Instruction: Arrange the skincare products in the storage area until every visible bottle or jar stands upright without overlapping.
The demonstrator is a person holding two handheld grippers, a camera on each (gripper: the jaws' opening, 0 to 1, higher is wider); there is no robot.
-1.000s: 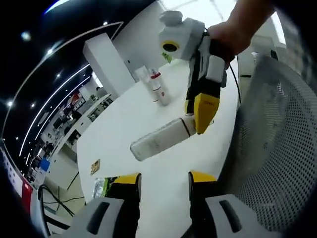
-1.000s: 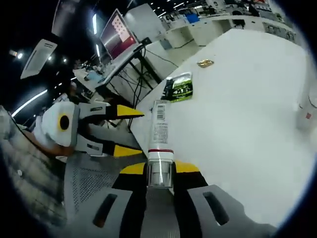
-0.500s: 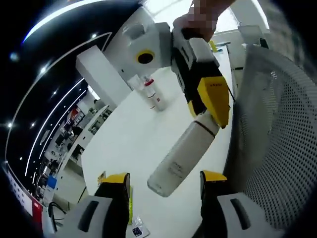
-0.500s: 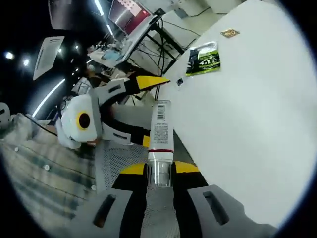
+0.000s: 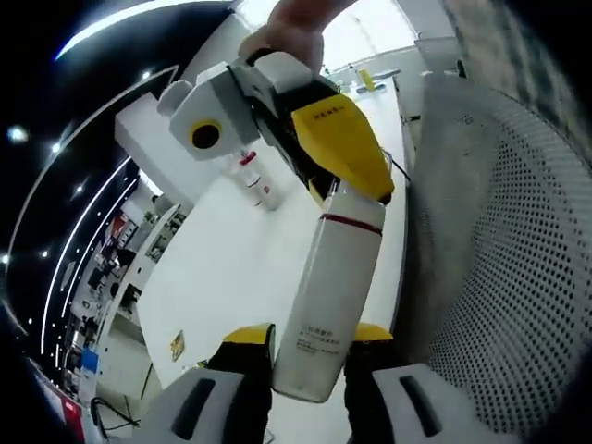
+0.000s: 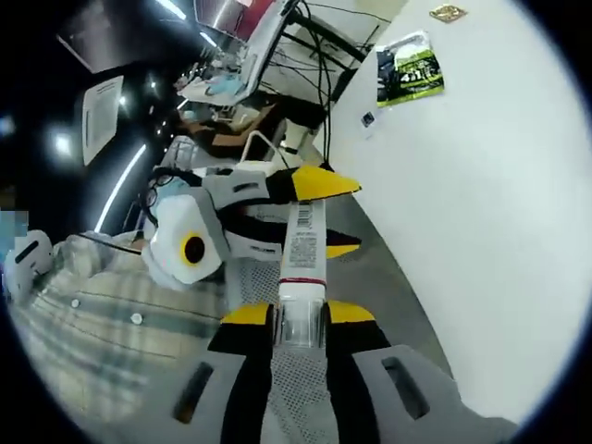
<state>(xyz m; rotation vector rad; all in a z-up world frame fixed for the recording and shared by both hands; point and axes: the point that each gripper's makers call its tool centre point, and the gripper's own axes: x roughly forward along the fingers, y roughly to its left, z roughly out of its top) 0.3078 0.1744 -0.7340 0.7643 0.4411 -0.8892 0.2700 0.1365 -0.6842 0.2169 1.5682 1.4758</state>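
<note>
White table; tube barcode, text unreadable.

My left gripper view looks along the white table from very close to the bottle. My right gripper view faces back toward my shirt, I think. Both views share that bottle and the table.

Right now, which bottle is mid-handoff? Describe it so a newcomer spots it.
Start at the white table beside the mesh chair. Above its edge, the right gripper clamps the clear cap of a white bottle, whose base sits between the left gripper jaws. Unlike the small bottles standing far back, it is airborne, with a red neck band.
</note>
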